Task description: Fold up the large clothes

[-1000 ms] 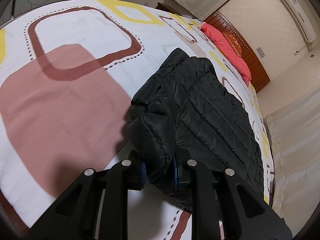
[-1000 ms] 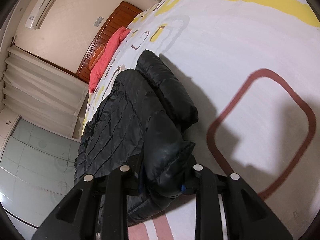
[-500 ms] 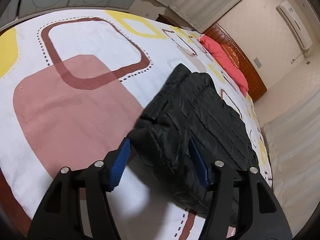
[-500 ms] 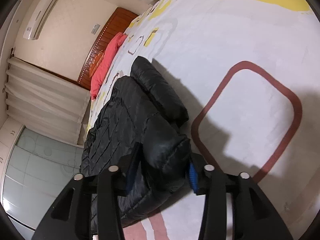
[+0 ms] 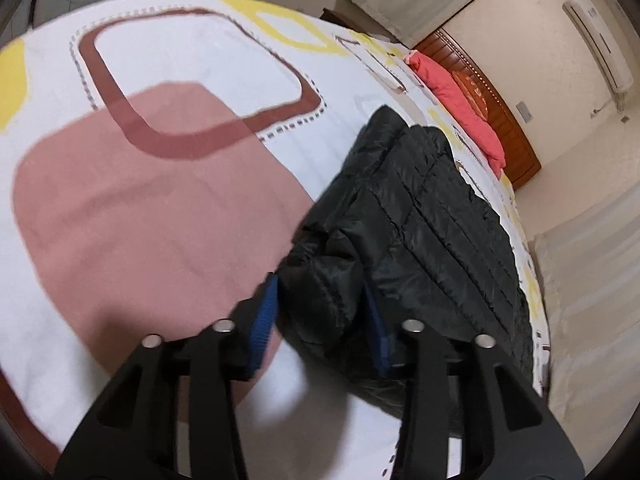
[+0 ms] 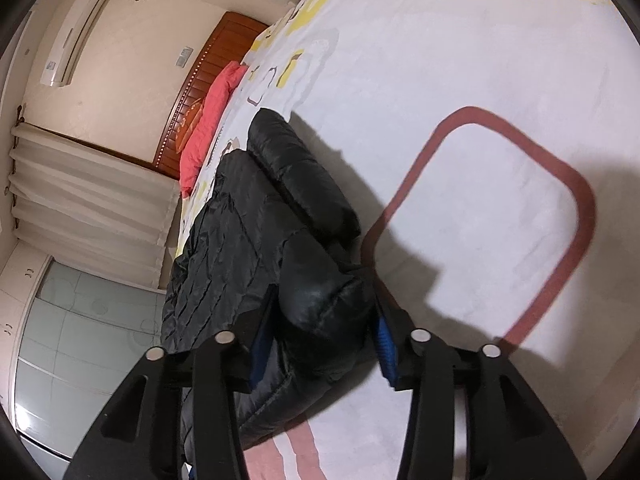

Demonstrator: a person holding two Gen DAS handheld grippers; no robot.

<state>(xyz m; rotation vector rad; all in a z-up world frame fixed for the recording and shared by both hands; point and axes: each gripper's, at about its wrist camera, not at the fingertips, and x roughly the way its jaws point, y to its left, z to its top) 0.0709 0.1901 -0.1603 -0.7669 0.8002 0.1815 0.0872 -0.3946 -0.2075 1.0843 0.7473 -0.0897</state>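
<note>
**Both grippers loosen on the folded jacket**

The black puffer jacket (image 5: 420, 220) lies folded on the patterned bedspread (image 5: 140, 208), running toward the far headboard. Its near end bulges between the blue pads of the left gripper (image 5: 320, 312) and the right gripper (image 6: 324, 320). The right's jaws stand apart after opening; the left's have narrowed slightly. Whether the pads still brush the fabric is hard to tell. Probably the fold is being set down.
</note>
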